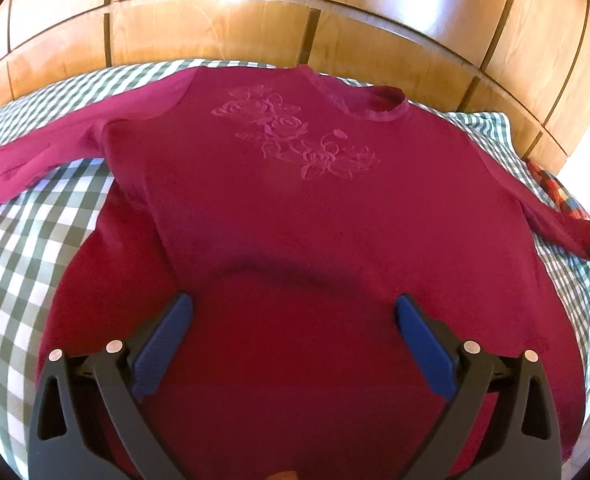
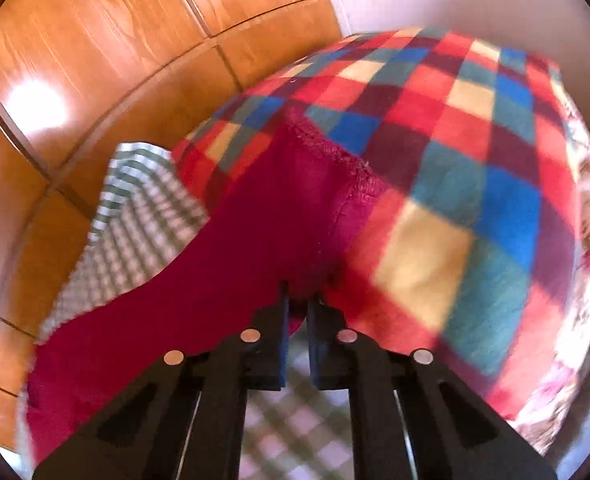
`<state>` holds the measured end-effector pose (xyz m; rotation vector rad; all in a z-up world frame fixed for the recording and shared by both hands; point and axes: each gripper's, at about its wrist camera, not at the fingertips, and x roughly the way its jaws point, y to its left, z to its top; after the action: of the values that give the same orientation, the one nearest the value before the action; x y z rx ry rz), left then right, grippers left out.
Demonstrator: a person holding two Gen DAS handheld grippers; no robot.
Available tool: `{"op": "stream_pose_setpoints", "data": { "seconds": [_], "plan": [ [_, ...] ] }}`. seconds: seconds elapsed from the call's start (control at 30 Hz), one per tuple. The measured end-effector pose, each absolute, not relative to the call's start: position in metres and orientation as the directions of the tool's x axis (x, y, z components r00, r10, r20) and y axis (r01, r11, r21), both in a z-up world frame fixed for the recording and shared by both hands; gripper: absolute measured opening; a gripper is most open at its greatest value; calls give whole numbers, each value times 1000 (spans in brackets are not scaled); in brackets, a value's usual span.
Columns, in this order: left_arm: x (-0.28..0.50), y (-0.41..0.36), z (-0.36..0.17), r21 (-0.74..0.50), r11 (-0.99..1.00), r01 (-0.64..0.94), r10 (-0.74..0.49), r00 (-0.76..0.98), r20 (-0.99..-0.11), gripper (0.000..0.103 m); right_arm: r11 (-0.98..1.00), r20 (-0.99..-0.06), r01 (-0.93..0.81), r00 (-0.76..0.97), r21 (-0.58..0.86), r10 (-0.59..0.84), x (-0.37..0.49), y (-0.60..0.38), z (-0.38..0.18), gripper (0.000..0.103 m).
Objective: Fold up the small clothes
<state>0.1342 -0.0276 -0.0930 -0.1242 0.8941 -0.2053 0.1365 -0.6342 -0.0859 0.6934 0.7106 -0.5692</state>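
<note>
Wood-panelled wardrobe doors (image 1: 215, 32) back the scene; green-check sheet (image 1: 35, 216) covers the bed. Left hand-held gripper (image 1: 293, 320) hovers over the hem, blue pads (image 1: 167, 344) spread wide, nothing between them. Magenta sweater (image 1: 295, 200) lies flat ahead of it, front up, embroidered roses (image 1: 295, 136) toward the collar, sleeves out both ways. Right hand-held gripper (image 2: 299, 308) is pinched narrow on the sleeve cuff (image 2: 315, 240), multicolour checked blanket (image 2: 455, 160) just right of it. No containers visible.

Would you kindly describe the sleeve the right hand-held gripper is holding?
Start at the magenta sweater on the green checked cloth. Its sleeve ends on the multicoloured plaid blanket, pinched by the right hand-held gripper; the other sleeve lies free.
</note>
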Motion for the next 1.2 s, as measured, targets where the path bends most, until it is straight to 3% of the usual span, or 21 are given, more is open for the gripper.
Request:
{"op": "stream_pose_setpoints", "data": {
  "seconds": [0.23,0.47,0.9,1.07,1.2],
  "plan": [
    [134,-29,-94,-178,976,127,-219,614,-758,99,669,-781,689,568,279,-259,155,-630,-96,7],
    [133,-25,-93,-205,970,130,-241,617,-749,99,728,-724,596,659,337,-204,152,-602,-58,7],
    [125,3,-72,-335,936,110,-325,637,-699,99,939,-643,116,755,324,128,283,-372,7,7],
    [125,25,-54,-373,922,103,-338,684,-646,99,931,-626,-126,709,342,326,310,-256,9,7],
    [133,40,-43,-354,931,85,-312,688,-655,99,906,-654,-272,627,324,422,318,-184,-9,10]
  ]
}}
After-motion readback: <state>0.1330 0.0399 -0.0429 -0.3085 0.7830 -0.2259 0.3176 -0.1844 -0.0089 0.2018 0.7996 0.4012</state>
